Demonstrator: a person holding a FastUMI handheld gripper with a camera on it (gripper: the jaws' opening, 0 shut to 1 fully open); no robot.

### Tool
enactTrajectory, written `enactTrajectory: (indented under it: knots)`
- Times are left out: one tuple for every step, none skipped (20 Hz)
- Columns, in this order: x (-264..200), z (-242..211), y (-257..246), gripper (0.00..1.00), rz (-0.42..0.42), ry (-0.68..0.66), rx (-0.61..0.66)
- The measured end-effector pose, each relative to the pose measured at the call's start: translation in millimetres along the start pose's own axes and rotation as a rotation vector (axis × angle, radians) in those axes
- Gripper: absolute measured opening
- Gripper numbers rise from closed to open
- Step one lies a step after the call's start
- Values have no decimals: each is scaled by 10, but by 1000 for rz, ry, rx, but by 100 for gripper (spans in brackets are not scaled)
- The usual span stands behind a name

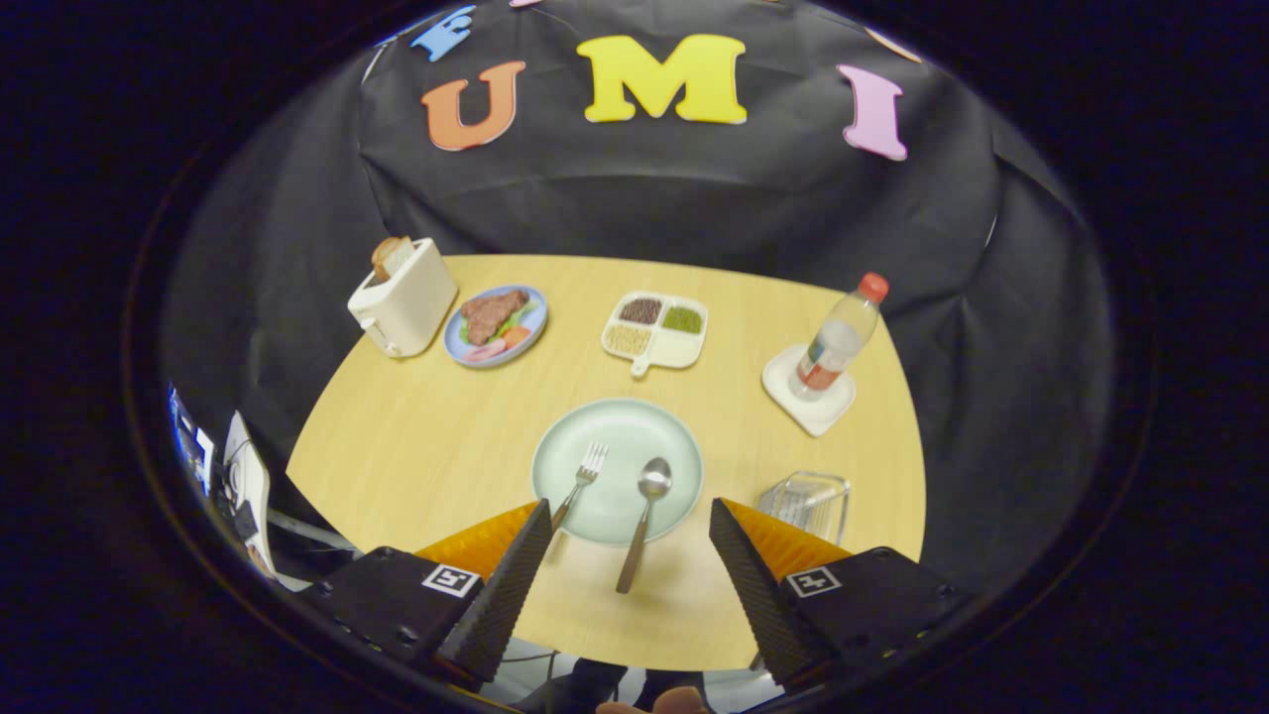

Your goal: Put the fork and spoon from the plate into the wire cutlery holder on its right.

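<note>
The gripper point(631, 516) was spread wide above the table point(416, 446), holding nothing. Between its fingers, at 12 o'clock, the spoon point(644, 521) and fork point(581, 480) lay on the pale green plate point(620, 436), handles overhanging the near rim. The wire cutlery holder point(808, 501) stood at the plate's 3 o'clock, just beyond the right finger.

Fork point(583, 483) handle end hidden behind gripper point(630, 521) finger.
</note>
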State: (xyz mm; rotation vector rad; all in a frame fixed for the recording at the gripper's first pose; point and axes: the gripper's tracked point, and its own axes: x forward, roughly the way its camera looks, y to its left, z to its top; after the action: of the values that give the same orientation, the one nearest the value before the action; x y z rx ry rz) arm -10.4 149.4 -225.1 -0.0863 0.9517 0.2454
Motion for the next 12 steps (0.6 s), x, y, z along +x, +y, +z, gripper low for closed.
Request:
enactTrajectory:
  knots:
    - [106, -101, 29, 96, 8, 48, 8]
    - [247, -244, 40, 96, 4, 108, 11]
    - [353, -331, 31, 96, 0, 148, 18]
    - [452, -402, 6, 95, -7, 180, 32]
    - [546, -464, -13, 95, -13, 210, 50]
    - [621, -544, -21, 95, -18, 244, 69]
    - [706, -620, -32, 96, -20, 273, 87]
    - [797, -712, -22, 95, -19, 300, 101]
    - [869, -781, -34, 96, -24, 325, 108]
    - [944, -843, -45, 95, -30, 344, 106]
    - [1018, -888, -52, 95, -37, 358, 99]
    - [1097, -958, -45, 95, -40, 375, 87]
